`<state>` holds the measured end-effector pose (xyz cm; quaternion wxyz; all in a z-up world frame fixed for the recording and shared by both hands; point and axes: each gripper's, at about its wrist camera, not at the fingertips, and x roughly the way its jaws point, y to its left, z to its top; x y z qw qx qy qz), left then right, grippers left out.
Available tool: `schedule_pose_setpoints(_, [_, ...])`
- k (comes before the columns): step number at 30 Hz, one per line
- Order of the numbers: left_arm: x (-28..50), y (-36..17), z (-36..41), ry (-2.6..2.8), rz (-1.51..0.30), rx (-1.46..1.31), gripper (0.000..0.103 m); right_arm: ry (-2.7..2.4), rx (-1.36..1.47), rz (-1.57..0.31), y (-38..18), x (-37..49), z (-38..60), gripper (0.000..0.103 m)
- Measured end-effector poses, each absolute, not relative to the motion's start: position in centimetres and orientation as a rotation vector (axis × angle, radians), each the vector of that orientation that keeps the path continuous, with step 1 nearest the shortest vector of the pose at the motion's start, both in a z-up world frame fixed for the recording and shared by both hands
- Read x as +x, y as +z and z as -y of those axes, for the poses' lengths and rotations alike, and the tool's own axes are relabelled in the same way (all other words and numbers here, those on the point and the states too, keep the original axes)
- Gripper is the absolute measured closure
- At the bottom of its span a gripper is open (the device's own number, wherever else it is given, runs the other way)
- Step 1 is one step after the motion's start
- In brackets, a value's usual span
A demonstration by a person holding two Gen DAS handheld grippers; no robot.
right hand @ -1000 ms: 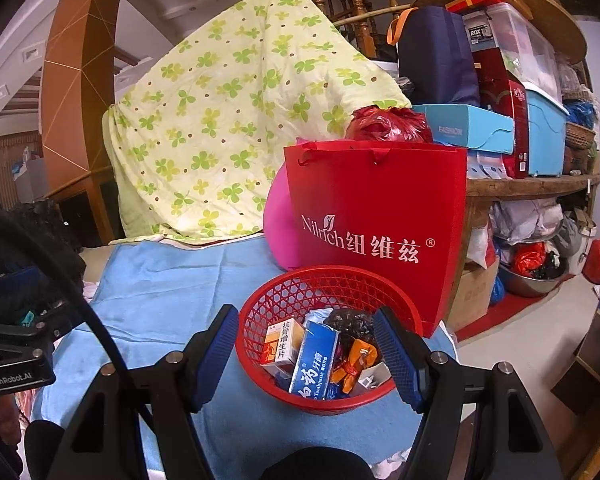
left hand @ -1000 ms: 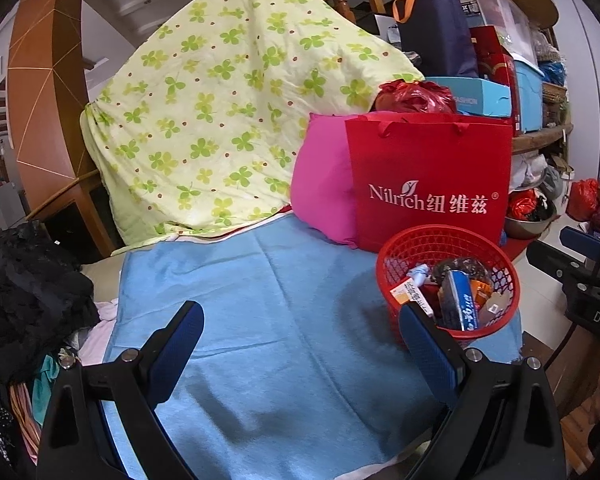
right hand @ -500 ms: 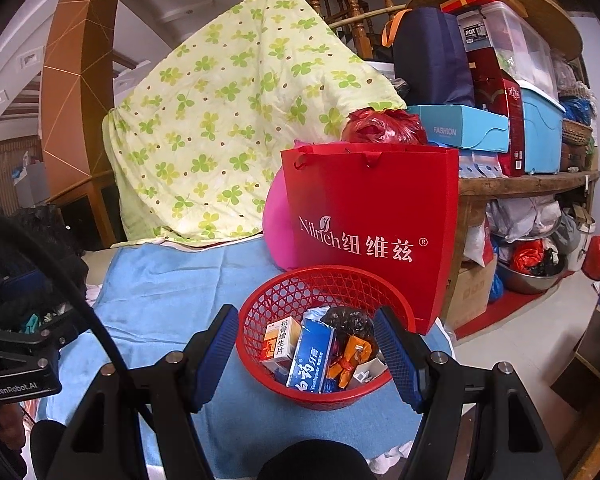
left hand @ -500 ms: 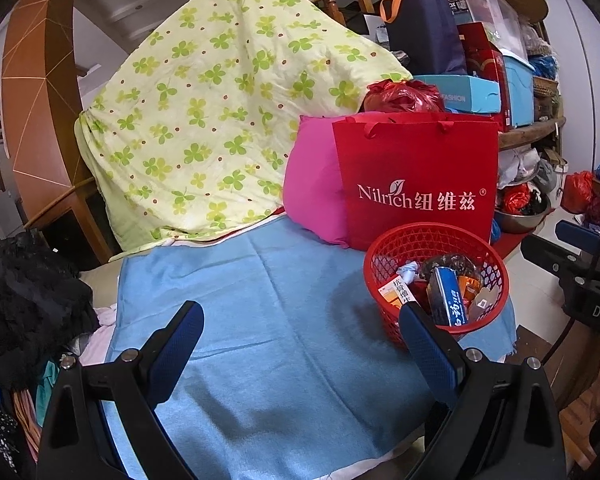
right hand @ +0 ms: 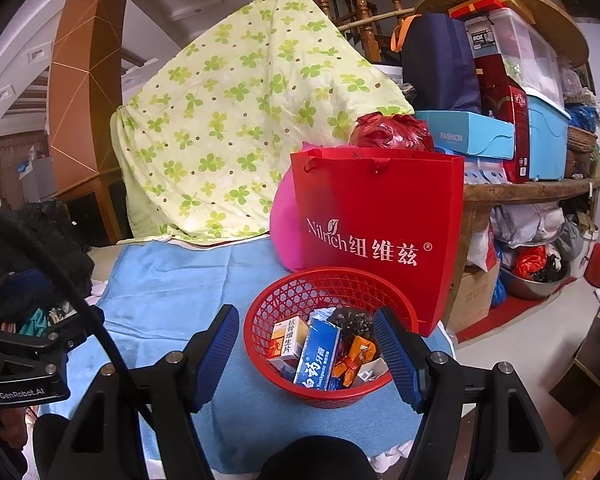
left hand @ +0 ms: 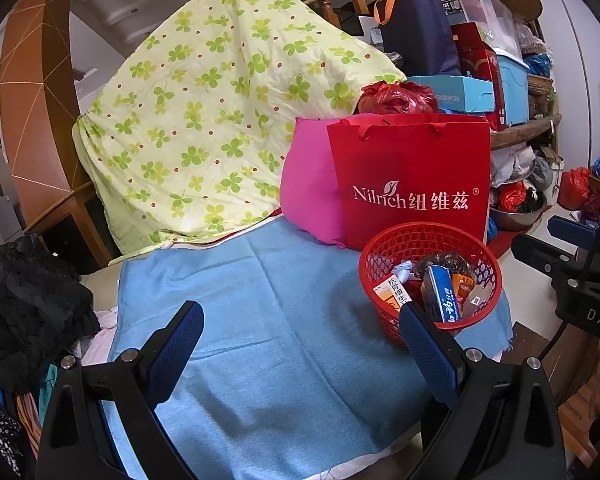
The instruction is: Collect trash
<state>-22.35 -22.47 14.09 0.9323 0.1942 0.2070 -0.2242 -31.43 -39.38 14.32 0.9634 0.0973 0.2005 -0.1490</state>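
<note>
While both jaws gape wide and empty, our right gripper [right hand: 306,344] hovers over the red plastic mesh basket [right hand: 260,320] of trash, our left gripper [left hand: 300,336] beside it.

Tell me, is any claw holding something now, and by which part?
Nothing is held. The left claw and the right claw are both open and empty; the red plastic mesh basket of trash stands untouched.

A blue towel [left hand: 268,320] covers the surface. On it, near the right edge, stands a red mesh basket [right hand: 328,284]. Just behind the basket stands a red paper bag [right hand: 380,216], with a pink cushion [left hand: 308,188] beside it and a clover-print quilt [left hand: 220,120] further back.
</note>
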Motion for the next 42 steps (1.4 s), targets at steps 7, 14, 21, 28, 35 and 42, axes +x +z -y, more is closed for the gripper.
schedule_pose_setpoints(7, [-22.5, 14.3, 22.3, -0.458, -0.423, 0.395, 0.005, -0.294, 0.195, -0.411, 14.5, -31.4, 39.3, 0.030])
schedule_pose_setpoints(14, [-22.6, 14.6, 21.9, -0.454, -0.421, 0.390, 0.005, -0.274, 0.191, -0.428, 14.4, -31.1, 38.8, 0.030])
schedule_pose_setpoints(21, [-22.6, 14.8, 21.5, -0.448, -0.421, 0.383, 0.005, -0.263, 0.176, -0.431, 14.5, -31.1, 38.2, 0.029])
schedule_pose_setpoints(28, [-22.5, 14.8, 21.2, -0.444, -0.423, 0.378, 0.005, -0.262, 0.171, -0.433, 14.6, -31.1, 37.9, 0.029])
schedule_pose_setpoints(35, [-22.5, 14.8, 20.9, -0.443, -0.421, 0.375, 0.005, -0.263, 0.170, -0.431, 14.7, -31.1, 37.8, 0.028])
schedule_pose_setpoints(42, [-22.6, 14.7, 20.5, -0.444, -0.425, 0.372, 0.005, -0.256, 0.156, -0.433, 14.8, -31.2, 37.5, 0.027])
